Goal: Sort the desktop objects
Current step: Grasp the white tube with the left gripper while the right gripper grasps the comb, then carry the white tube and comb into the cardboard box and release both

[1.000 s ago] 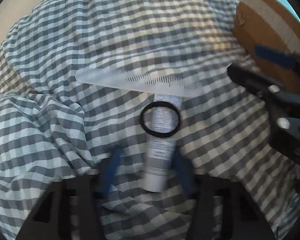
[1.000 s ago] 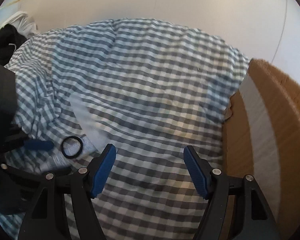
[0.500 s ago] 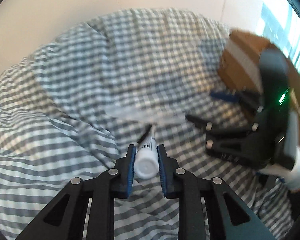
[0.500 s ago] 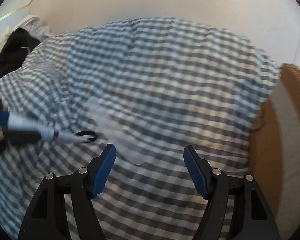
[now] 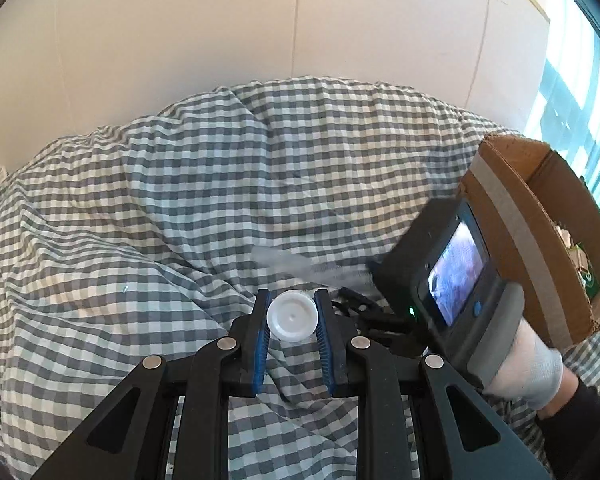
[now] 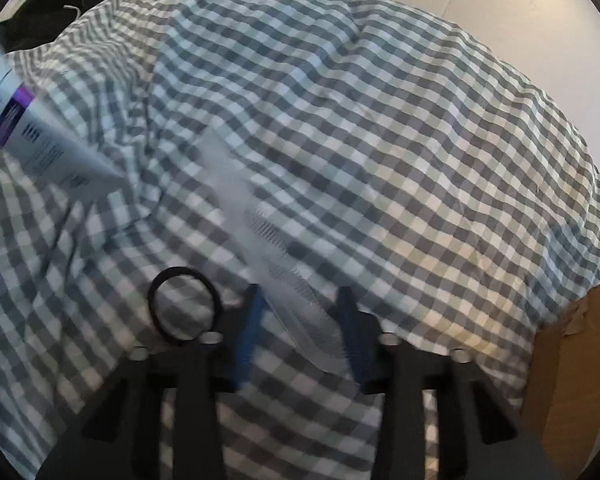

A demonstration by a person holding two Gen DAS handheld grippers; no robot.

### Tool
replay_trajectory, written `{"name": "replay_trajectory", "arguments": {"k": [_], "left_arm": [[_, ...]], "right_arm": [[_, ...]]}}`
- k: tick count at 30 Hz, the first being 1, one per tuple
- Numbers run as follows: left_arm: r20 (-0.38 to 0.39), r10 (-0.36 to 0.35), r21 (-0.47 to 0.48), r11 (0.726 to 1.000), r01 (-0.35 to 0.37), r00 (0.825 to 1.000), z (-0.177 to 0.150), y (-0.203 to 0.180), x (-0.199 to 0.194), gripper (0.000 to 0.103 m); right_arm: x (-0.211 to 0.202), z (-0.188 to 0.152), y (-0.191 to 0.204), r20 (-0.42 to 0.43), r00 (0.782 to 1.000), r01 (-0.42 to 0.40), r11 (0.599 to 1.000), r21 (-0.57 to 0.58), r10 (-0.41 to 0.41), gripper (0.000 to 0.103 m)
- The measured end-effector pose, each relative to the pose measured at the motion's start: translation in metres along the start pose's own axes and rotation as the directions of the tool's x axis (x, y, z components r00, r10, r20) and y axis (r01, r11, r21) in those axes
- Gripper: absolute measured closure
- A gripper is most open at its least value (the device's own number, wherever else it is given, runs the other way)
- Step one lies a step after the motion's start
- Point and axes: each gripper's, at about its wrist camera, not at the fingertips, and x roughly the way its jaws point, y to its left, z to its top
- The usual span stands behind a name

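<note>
Left hand-held gripper point(image 5: 292, 316): angled downward, raised above the grey-and-white checked bedcover point(image 5: 180, 200), blue pads clamped on the white-capped plastic tube point(image 5: 291, 315).

Right hand-held gripper point(image 6: 300, 328): white-gloved hand point(image 5: 528, 368), angled down to the cover. Jaws have just been closing; translucent plastic comb point(image 6: 268, 252) lies between them, contact blurred.

Black elastic hair ring point(image 6: 185, 305): just left of it.

Brown cardboard box point(image 5: 540, 232): at right.
</note>
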Motion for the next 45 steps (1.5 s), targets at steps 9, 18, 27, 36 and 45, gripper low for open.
{"name": "replay_trajectory", "arguments": {"k": [9, 18, 27, 36, 45], "left_arm": [[0.043, 0.001, -0.003, 1.000, -0.001, 0.999, 0.006, -0.009, -0.017, 0.081], [0.115, 0.005, -0.025, 1.000, -0.002, 0.993, 0.019, -0.020, -0.054, 0.081], [0.196, 0.003, 0.004, 1.000, -0.004, 0.981, 0.031, -0.049, -0.099, 0.081], [0.253, -0.030, 0.053, 0.998, 0.017, 0.967, 0.046, -0.085, -0.133, 0.081], [0.303, -0.073, 0.128, 0.991, 0.035, 0.950, 0.061, -0.142, -0.156, 0.081]], "right_arm": [[-0.045, -0.010, -0.020, 0.067, 0.995, -0.088, 0.986, 0.145, 0.080, 0.100], [-0.112, -0.020, -0.036, 0.161, 0.982, -0.134, 0.968, 0.213, 0.100, 0.100], [-0.205, -0.022, -0.053, 0.303, 0.952, -0.128, 0.963, 0.239, 0.051, 0.101], [-0.285, -0.036, -0.077, 0.409, 0.911, -0.072, 0.952, 0.299, -0.059, 0.101], [-0.327, -0.064, -0.112, 0.432, 0.894, -0.036, 0.941, 0.336, -0.120, 0.101]]}}
